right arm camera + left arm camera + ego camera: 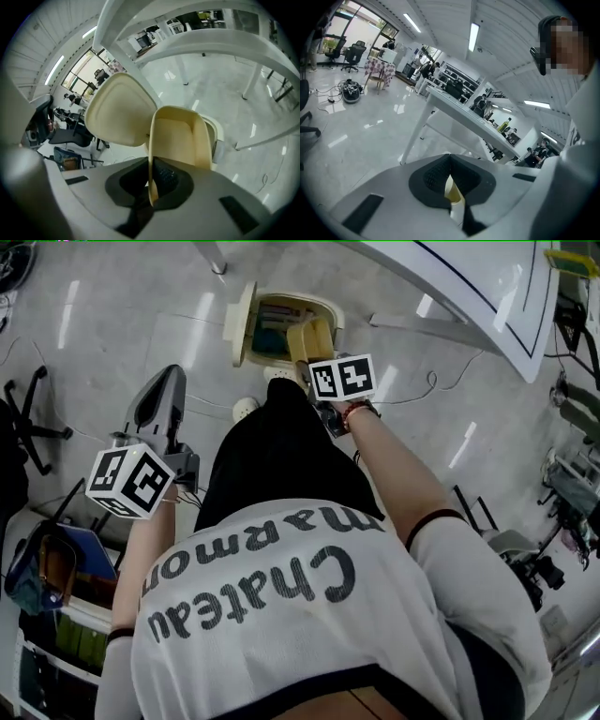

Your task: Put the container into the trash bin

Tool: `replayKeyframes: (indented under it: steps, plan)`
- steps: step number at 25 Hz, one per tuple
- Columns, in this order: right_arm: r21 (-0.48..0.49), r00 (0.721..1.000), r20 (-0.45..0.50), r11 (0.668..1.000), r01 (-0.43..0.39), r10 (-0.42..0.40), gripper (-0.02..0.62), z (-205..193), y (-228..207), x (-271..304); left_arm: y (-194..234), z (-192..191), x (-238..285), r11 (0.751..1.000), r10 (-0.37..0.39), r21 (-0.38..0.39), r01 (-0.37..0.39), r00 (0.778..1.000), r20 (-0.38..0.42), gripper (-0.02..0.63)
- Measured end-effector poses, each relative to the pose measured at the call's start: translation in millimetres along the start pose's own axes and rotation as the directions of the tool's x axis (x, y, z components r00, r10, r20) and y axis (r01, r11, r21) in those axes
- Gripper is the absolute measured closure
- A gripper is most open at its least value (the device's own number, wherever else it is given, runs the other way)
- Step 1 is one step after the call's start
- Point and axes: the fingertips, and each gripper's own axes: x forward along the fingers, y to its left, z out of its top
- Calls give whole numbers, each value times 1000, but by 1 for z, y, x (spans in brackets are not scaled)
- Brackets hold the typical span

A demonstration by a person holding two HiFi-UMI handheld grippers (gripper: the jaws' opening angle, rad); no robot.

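Glossy grey floor (pixel 112 324) spreads all round me, streaked with reflections of the ceiling lights. On it stands the trash bin (pixel 328 307), a cream, smooth-walled plastic tub with rounded corners, its mouth uncovered and its lid (pixel 242 324) flipped upright on the bin's left side. My right gripper (pixel 151 164) hangs over the near edge of the bin, pointing steeply down. Its fingers (pixel 168 174) are pressed together on the container (pixel 180 138), pinching one thin side wall edge-on between the dark ribbed pads. The container is a shallow tray of matt, pale tan material, a rounded rectangle with a raised rim. Its hollow side faces back toward my hand, and its long axis runs straight out from the fingers toward the bin's mouth. It sits above the right half of the bin's opening, beside the raised lid; whether it touches the bin I cannot tell. My left gripper (pixel 450 161) is well to the left of the bin and nearer to me, angled down. Its fingers (pixel 432 176) meet at the tips with nothing clamped that I can make out, only a pale yellowish sliver showing through the gap behind them. Beyond the bin, to its right, runs a white tabletop (pixel 469 287) on slanted legs.
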Motion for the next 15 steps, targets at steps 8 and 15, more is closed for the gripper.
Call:
replayKeyframes:
  steps: [8, 15]
  plan:
    - [-370, 966, -231, 929, 27, -120, 561, 16, -48, 76, 18, -25, 24, 985, 136, -104, -139, 990, -29, 583]
    - [-521, 910, -382, 851, -70, -159, 561, 10, -68, 127, 35, -52, 26, 947, 246, -197, -252, 968, -51, 583]
